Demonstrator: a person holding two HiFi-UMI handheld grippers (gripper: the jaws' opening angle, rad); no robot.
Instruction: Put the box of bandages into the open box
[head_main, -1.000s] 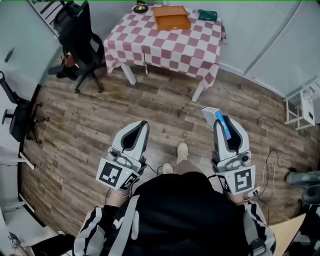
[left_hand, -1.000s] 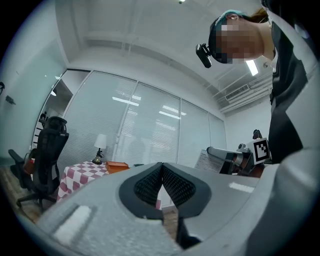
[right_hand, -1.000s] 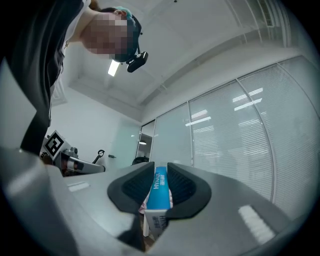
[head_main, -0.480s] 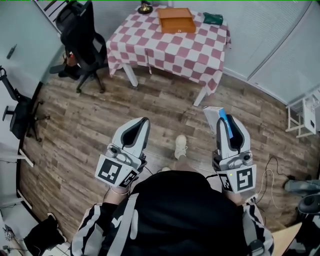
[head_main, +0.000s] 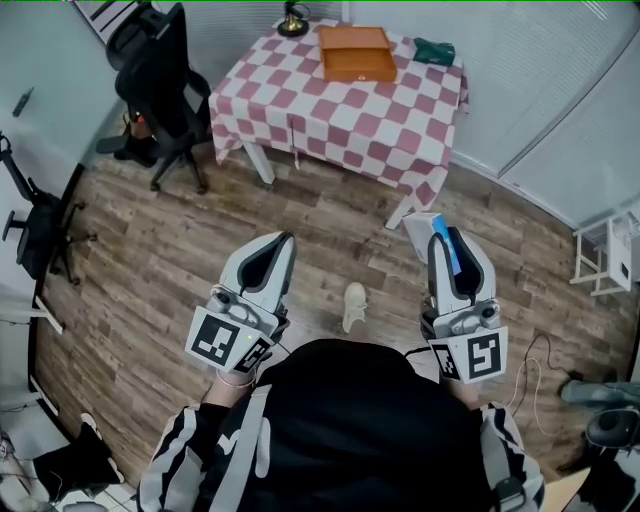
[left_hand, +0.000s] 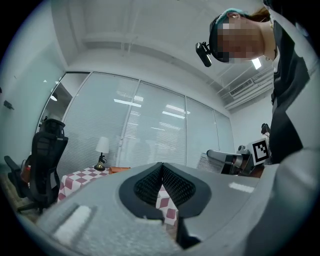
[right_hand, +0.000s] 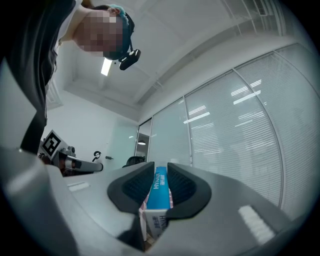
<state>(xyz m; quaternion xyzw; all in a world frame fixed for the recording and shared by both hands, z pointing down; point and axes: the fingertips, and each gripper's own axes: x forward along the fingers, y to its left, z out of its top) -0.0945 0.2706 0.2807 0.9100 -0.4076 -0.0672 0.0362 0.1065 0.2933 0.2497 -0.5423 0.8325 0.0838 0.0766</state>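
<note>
My right gripper (head_main: 440, 238) is shut on the box of bandages (head_main: 428, 230), a white box with a blue side; the same box of bandages (right_hand: 158, 192) stands wedged between the ribbed pads in the right gripper view. The open box (head_main: 356, 53), orange-brown, lies on the checked table (head_main: 300, 105) far ahead, beyond both grippers. My left gripper (head_main: 280, 245) is held over the wooden floor, jaws together with nothing in them; the left gripper view shows its pads (left_hand: 150, 185) meeting. The open box (left_hand: 120, 169) shows as an orange edge on the table there.
A small lamp (head_main: 292, 18) and a dark green thing (head_main: 436, 50) share the table (left_hand: 80, 177). Two black office chairs (head_main: 160, 85) stand at left. A white rack (head_main: 610, 250) is at right. Glass walls with blinds stand behind the table. The person's shoe (head_main: 354, 306) is on the floor.
The table with the open box has come nearer in the head view as the person steps forward. Both grippers keep their pose, and the bandage box stays gripped.
</note>
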